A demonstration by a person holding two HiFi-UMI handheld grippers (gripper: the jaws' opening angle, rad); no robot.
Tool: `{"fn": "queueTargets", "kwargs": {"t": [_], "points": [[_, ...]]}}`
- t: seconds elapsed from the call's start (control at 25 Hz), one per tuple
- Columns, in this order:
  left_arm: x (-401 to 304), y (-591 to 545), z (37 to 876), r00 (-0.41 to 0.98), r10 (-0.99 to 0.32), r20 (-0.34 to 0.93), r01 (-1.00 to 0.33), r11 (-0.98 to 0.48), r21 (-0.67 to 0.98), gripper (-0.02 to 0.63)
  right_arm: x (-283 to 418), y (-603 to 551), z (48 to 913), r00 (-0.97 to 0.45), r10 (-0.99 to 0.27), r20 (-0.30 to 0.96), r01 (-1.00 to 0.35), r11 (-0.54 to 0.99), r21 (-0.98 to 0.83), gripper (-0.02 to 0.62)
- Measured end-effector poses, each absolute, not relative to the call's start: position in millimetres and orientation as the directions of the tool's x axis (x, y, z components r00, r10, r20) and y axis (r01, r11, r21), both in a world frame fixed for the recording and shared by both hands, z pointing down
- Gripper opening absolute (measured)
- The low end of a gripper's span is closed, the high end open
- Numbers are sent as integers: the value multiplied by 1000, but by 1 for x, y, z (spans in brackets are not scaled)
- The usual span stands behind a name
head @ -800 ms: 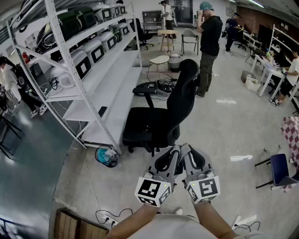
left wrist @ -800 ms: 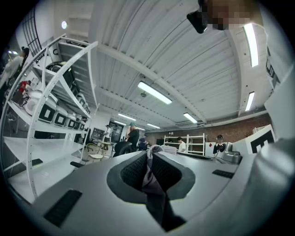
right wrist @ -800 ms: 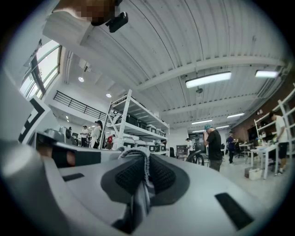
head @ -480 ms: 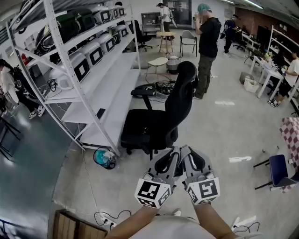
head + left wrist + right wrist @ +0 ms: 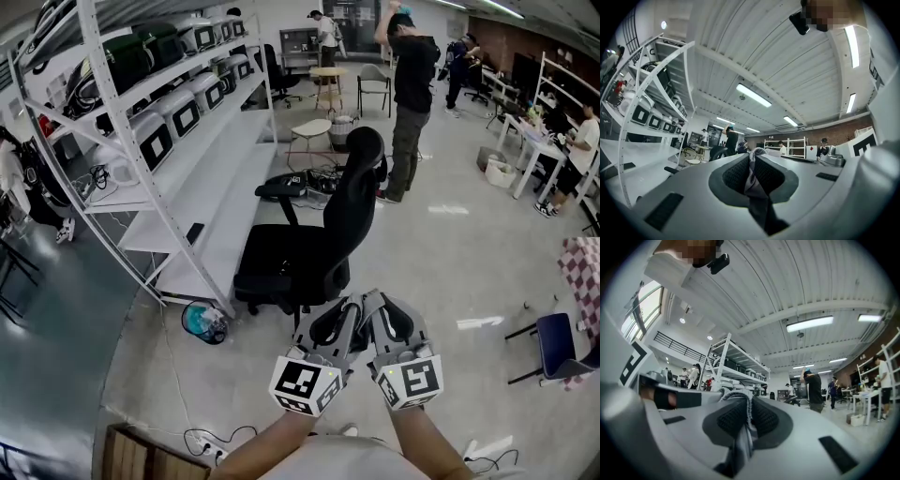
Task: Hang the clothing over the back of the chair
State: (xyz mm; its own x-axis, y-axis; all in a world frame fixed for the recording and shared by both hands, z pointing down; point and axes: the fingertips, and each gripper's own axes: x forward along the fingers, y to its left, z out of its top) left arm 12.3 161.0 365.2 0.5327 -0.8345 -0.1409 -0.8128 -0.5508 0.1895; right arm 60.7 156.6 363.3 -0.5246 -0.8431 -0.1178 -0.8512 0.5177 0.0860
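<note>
Two grippers are riding side by side low in the head view, the left gripper (image 5: 345,309) and the right gripper (image 5: 377,307) almost touching at their tips and pointing toward a black office chair (image 5: 291,262). The chair is standing on the floor ahead of them and apart from them, with its seat facing a white shelf rack (image 5: 141,150) and its tall back (image 5: 358,187) rising on the right. The clothing is barely showing from here.

Looking along the left gripper, the jaws are clenching a fold of grey clothing (image 5: 753,180), which is bunching up between the ribbed pads and trailing down toward the camera.

Looking along the right gripper, the jaws are likewise pinching a thin edge of the same pale cloth, which is hanging slack below.

Judging from this, the carry toward the chair is under way and the draping is not yet done. Doing it well probably means:
- keeping both grips firm;
- drawing the grippers apart so the cloth is spreading out;
- lifting it clear above the top of the back;
- letting go only once cloth is falling on both sides.
</note>
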Motion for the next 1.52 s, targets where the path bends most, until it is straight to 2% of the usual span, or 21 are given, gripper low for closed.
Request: {"fn": "queueTargets", "kwargs": {"t": [0.56,0.88,1.2,1.52], "points": [[59,142,378,478,-872,-109,-842,-490,226,34,109,141,373,-568,-813,-129,-821,570,32,40],[68,111,385,506,-856,-106,-822,-516,241,34,117,112,382,-552,-825,-125,-832,555,6,40],[49,36,397,556,-823,-119,-766,-563,312,34,96,40,392,-516,-853,-79,-857,515,27,40],[-2,-40,392,575,-804,-149,-744,-590,314,34,45,-37,387,-504,-860,-74,-863,502,47,40]]}}
